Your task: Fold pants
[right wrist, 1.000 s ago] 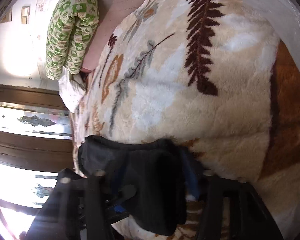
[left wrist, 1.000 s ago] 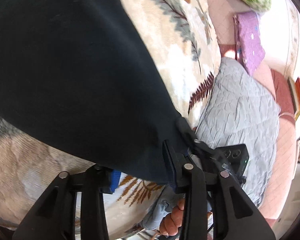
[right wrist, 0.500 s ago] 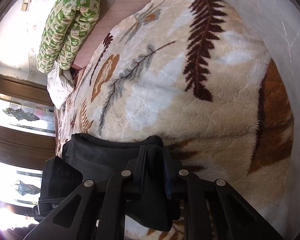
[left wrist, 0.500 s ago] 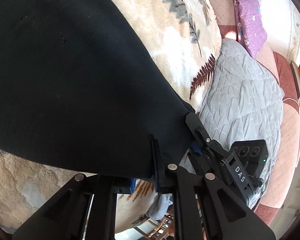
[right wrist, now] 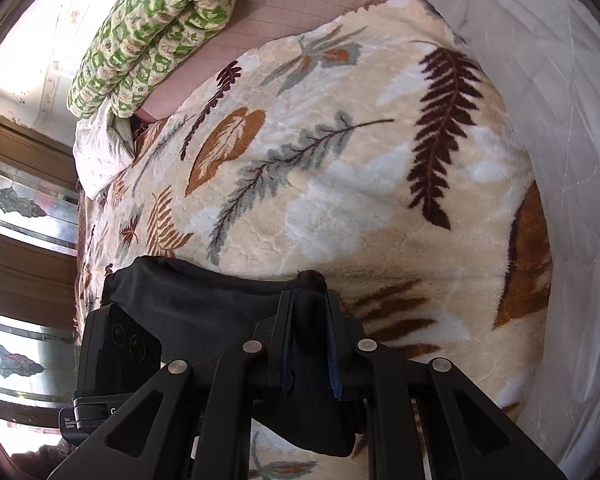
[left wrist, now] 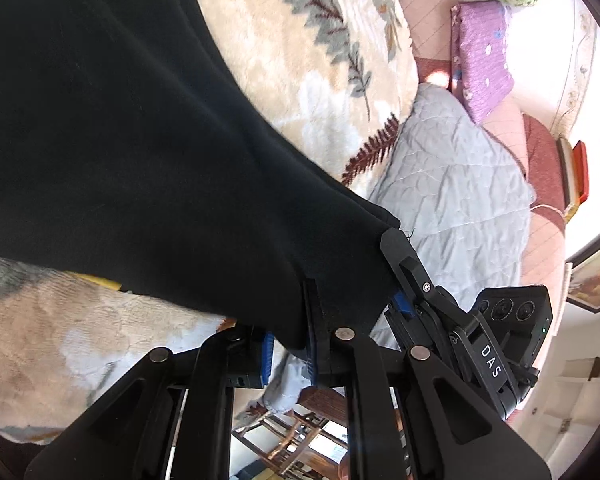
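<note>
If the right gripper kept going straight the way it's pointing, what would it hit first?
The right gripper is shut on the black pants. Straight ahead lies the leaf-patterned blanket; it would probably press into that first, though depth is unclear.

free: leaf blanket [right wrist: 380, 200] | obstacles: green pillow [right wrist: 156, 28], grey quilt [left wrist: 452, 184]

Cream leaf-print blanket [right wrist: 340, 184] on bed; grey quilt [left wrist: 452, 184] beside; dark-framed glass doors [right wrist: 24, 216], sunlit.
</note>
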{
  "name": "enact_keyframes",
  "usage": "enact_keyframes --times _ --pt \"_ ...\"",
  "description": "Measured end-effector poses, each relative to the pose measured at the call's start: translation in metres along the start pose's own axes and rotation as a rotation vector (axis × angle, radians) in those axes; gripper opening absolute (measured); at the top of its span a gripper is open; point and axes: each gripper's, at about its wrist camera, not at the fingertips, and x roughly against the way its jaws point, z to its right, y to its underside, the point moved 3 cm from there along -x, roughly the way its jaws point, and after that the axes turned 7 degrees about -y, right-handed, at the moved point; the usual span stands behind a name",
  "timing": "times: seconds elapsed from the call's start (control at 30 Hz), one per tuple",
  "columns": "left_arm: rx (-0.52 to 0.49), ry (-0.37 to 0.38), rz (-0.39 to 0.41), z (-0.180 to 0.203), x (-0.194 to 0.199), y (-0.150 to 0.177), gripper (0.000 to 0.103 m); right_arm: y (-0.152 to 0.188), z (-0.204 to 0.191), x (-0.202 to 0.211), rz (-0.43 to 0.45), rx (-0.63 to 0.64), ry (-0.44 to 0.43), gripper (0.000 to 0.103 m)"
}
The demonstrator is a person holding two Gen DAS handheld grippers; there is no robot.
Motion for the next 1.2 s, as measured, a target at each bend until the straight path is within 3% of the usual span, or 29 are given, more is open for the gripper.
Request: enact_keyframes --times 0.37,0.7,0.87,1.07,1.2 --pt "0.053 0.054 0.019 -0.020 0.040 -0.023 0.010 -0.005 -0.065 -0.018 -0.020 0.048 0.043 0.014" --pt "0.144 0.050 0.071 -0.080 0.085 -0.050 0.010 -0.002 -0.114 -0.083 -0.086 0.050 -0.015 0.014" --pt "0.200 0.050 0.060 -0.105 0.093 -0.062 0.010 0.001 -0.127 -0.125 -0.126 0.027 -0.046 0.015" --pt "0.139 0.002 0.102 -0.113 0.116 -0.068 0.010 0.005 -0.128 -0.154 -0.136 -0.017 -0.077 0.021" --pt "0.061 -0.044 0.199 -0.106 0.141 -0.068 0.011 0.003 -0.130 -0.156 -0.119 -0.035 -0.084 0.024"
